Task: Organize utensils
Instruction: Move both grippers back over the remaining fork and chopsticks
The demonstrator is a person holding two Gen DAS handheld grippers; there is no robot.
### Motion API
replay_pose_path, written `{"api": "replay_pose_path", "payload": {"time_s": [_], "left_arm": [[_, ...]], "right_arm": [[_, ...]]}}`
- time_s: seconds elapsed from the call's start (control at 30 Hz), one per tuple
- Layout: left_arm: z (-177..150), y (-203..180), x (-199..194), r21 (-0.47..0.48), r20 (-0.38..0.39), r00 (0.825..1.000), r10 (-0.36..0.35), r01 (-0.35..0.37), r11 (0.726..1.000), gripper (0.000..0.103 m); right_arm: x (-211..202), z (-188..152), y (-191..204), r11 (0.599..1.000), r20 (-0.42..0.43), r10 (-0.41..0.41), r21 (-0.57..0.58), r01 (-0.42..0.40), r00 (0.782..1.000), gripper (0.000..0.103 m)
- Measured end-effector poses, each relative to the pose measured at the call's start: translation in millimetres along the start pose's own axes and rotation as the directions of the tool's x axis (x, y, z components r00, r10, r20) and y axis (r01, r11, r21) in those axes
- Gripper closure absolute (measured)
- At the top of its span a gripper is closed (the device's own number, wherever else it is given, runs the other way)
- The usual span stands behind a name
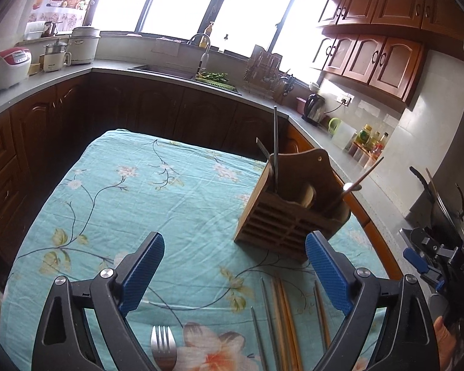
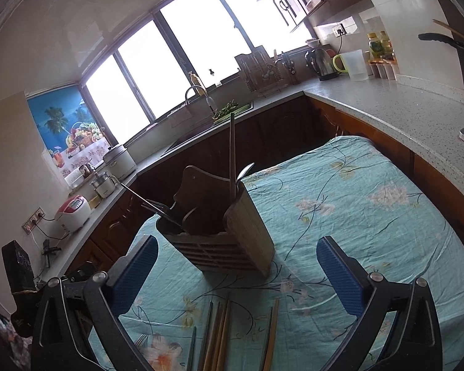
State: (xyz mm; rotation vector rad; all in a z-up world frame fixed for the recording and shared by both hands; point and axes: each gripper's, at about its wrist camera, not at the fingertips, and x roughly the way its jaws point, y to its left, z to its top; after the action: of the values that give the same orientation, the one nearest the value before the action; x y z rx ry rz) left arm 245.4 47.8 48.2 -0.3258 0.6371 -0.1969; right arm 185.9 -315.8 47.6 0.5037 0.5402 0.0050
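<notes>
Utensils are split between two spots. Some already stand in the wooden holder [image 1: 289, 213]: a dark chopstick and a metal one lean in one compartment, a spoon handle angles out of the other, likely kept apart by kind. The rest lie loose on the cloth-covered table [image 1: 133, 191], lined up lengthwise, which leaves each easy to pinch from above.

Seen from the left gripper [image 1: 234, 273], its fingers [image 1: 142, 273] stand wide apart with nothing between them. The holder sits just beyond the right finger; the chopsticks [image 1: 281, 318] lie below and between the fingers, closer to the right one, and a fork [image 1: 163, 347] lies beneath the left one.

The right gripper [image 2: 237, 276] is spread just as wide and empty, with the holder straight ahead between its fingers and the chopsticks underneath. I'd judge both hands are free for the next pick-up.
</notes>
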Motion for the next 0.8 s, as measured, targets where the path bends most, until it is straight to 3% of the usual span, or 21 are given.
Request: {"api": "replay_pose_path", "payload": {"time_s": [0.43,0.8], "left_arm": [[-31,12,-44,-0.050,-0.043,0.999,0.001,-0.003,0.999,0.010],[-49,14,-44,-0.056,-0.106,0.994,0.021,-0.027,0.998,0.010]], "right_arm": [[-30,-48,-1,0.999,-0.064,-0.029,-0.039,0.027,0.998,0.000],[-29,-75,-6,0.996,-0.111,-0.060,-0.076,0.052,0.992,0.000]]}}
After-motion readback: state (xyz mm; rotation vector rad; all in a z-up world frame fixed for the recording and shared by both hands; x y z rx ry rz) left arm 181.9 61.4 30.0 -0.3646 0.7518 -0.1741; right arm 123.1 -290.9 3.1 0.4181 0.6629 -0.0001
